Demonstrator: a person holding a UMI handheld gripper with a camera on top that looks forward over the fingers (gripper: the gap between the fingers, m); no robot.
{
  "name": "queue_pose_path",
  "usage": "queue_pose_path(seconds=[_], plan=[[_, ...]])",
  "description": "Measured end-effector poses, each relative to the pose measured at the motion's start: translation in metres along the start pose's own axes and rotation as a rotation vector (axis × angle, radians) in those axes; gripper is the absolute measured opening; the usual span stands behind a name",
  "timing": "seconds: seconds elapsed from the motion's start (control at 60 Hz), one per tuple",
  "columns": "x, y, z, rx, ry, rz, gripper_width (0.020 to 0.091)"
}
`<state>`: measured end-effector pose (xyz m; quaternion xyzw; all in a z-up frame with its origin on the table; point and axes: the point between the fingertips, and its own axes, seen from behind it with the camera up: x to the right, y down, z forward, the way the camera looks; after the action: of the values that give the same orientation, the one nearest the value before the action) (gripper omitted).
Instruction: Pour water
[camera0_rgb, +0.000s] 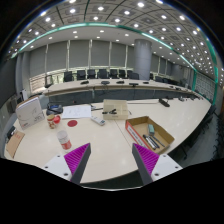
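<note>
My gripper (112, 160) is held above the near part of a wide beige table (110, 140). Its fingers stand wide apart and open, magenta pads facing each other, with only bare tabletop between them. Ahead and to the left of the left finger stands a small pink bottle (64, 138). Farther out, near the table's middle, are a white cup (98, 118) and a small red round thing (72, 123). Nothing touches the fingers.
An open cardboard box (148, 132) lies ahead of the right finger. At the far left are a white box (30, 112) and a dark can (52, 120). A flat white thing (116, 108) lies beyond the cup. Black chairs (100, 74) line the far tables.
</note>
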<state>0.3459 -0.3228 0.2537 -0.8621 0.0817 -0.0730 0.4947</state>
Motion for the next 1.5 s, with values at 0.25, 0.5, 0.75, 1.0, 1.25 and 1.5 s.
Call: queue_pose_path(seconds=[0.25, 0.5, 0.75, 1.0, 1.25, 1.5], plan=[[-0.039, 0.029, 0.018, -0.020, -0.094, -0.019, 0.0860], [-0.143, 0.066, 0.070, -0.012, -0.215, -0.056, 0.0861], [-0.225, 0.067, 0.168, 0.088, -0.242, -0.060, 0.0861], [-0.264, 0.061, 0.245, 0.166, -0.211, -0.067, 0.0707], [-0.278, 0.048, 0.263, 0.181, -0.162, -0.076, 0.0407], [-0.270, -0.007, 0.276, 0.163, -0.035, -0.218, 0.0376]])
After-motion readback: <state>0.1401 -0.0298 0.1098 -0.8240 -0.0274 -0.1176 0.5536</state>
